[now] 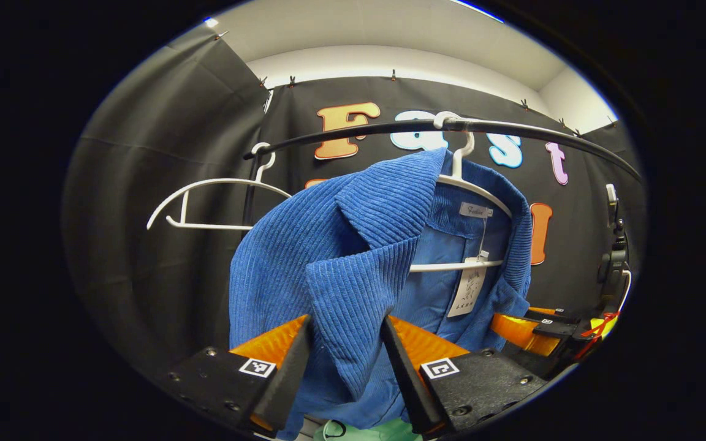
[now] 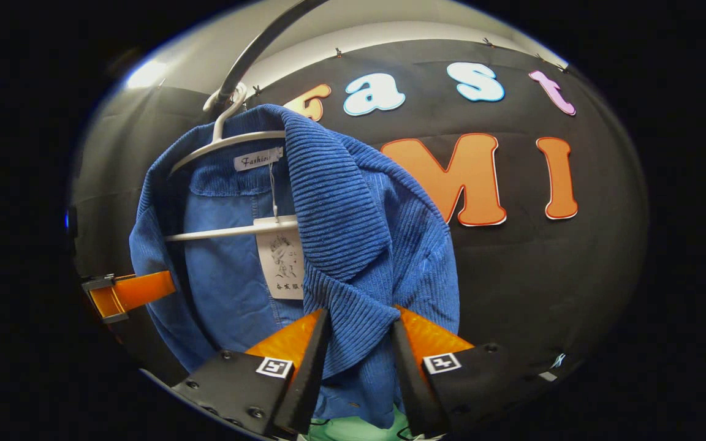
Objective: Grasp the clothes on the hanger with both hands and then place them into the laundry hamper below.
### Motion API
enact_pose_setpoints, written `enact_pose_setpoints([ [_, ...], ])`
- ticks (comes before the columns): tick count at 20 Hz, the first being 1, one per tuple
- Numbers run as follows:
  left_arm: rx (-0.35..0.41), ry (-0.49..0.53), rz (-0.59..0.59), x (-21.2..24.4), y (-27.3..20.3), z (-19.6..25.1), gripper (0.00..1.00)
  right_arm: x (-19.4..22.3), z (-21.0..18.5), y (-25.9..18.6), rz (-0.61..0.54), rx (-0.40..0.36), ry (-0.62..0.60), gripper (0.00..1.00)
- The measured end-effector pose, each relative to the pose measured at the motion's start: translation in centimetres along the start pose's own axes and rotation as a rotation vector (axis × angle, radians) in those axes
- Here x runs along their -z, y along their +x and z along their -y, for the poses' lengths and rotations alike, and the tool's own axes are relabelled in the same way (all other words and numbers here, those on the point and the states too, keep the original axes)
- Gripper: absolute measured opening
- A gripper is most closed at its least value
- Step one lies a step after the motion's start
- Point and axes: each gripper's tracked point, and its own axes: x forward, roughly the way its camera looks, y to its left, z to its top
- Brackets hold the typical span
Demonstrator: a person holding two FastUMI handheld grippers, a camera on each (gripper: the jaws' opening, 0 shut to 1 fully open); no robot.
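A blue corduroy jacket (image 1: 328, 245) (image 2: 353, 202) hangs on a white hanger (image 1: 475, 190) (image 2: 230, 142) from a black rail (image 1: 359, 130) (image 2: 261, 49). In the left gripper view, my left gripper (image 1: 347, 331) is shut on one front lapel, and the cloth fills the gap between its fingers. My right gripper (image 2: 359, 324) grips the other lapel the same way. Each gripper also shows at the jacket's far edge in the other's view: the right gripper (image 1: 521, 331), the left gripper (image 2: 132, 293). A strip of the mint-green hamper (image 1: 359, 432) (image 2: 353, 429) peeks out below the hem.
An empty white hanger (image 1: 218, 184) hangs on the same rail to the left of the jacket. A paper tag (image 1: 468, 288) (image 2: 279, 263) dangles inside the collar. Black cloth walls stand close behind and to the sides.
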Motion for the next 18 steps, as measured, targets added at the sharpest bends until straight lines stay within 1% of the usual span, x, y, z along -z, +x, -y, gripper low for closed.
enact_pose_setpoints([
  [1, 0.008, -0.002, 0.000, -0.1, -0.1, 0.2, 0.66, -0.2, -0.1, 0.0, 0.002, -0.010, 0.003, 0.48],
  [2, 0.017, -0.004, -0.001, -0.1, -0.1, 0.3, 0.66, -0.3, -0.2, -0.1, 0.003, -0.019, 0.006, 0.38],
  [3, 0.023, -0.006, 0.001, -0.2, -0.2, 0.3, 0.56, -0.3, -0.3, -0.3, 0.004, -0.027, 0.011, 0.28],
  [4, 0.025, -0.007, 0.004, -0.4, -0.4, 0.3, 0.50, -0.4, -0.3, -0.5, 0.005, -0.034, 0.020, 0.37],
  [5, 0.033, -0.014, 0.013, -0.7, -0.5, 0.4, 0.41, -0.5, -0.6, -0.7, 0.003, -0.047, 0.030, 0.20],
  [6, 0.041, -0.022, 0.012, -0.8, -0.7, 0.5, 0.39, -0.5, -0.6, -0.8, 0.002, -0.059, 0.042, 0.19],
  [7, 0.043, -0.024, 0.006, -0.7, -0.7, 0.6, 0.33, -0.6, -0.6, -1.0, 0.000, -0.069, 0.055, 0.19],
  [8, 0.039, -0.018, 0.005, -0.9, -0.8, 0.4, 0.27, -0.7, -0.8, -1.2, -0.001, -0.082, 0.071, 0.19],
  [9, 0.031, -0.009, -0.002, -0.8, -1.0, 0.1, 0.16, -0.9, -0.9, -1.3, 0.000, -0.094, 0.090, 0.19],
  [10, 0.039, -0.005, -0.002, -1.0, -1.0, 0.2, 0.12, -1.0, -0.8, -1.4, -0.001, -0.099, 0.109, 0.19],
  [12, 0.042, -0.003, -0.001, -1.2, -1.4, 0.4, 0.08, -1.2, -0.9, -2.1, 0.001, -0.124, 0.141, 0.19],
  [13, 0.047, -0.001, 0.000, -1.4, -1.7, 0.5, 0.07, -1.5, -1.0, -2.2, 0.007, -0.141, 0.156, 0.13],
  [14, 0.047, 0.002, -0.007, -1.4, -1.9, 0.5, 0.05, -1.7, -1.2, -2.4, 0.012, -0.161, 0.173, 0.19],
  [15, 0.045, 0.004, -0.010, -1.7, -1.9, 0.6, 0.01, -1.8, -1.2, -2.4, 0.013, -0.166, 0.191, 0.19],
  [16, 0.053, -0.001, -0.008, -1.9, -2.2, 0.8, 0.02, -1.9, -0.8, -2.5, 0.009, -0.163, 0.220, 0.19],
  [17, 0.072, -0.018, -0.005, -2.3, -2.5, 1.1, 0.00, -1.9, -1.1, -2.6, -0.001, -0.182, 0.253, 0.08],
  [18, 0.094, -0.040, 0.002, -2.7, -2.9, 1.5, 0.00, -2.0, -1.4, -2.9, -0.006, -0.198, 0.286, 0.08],
])
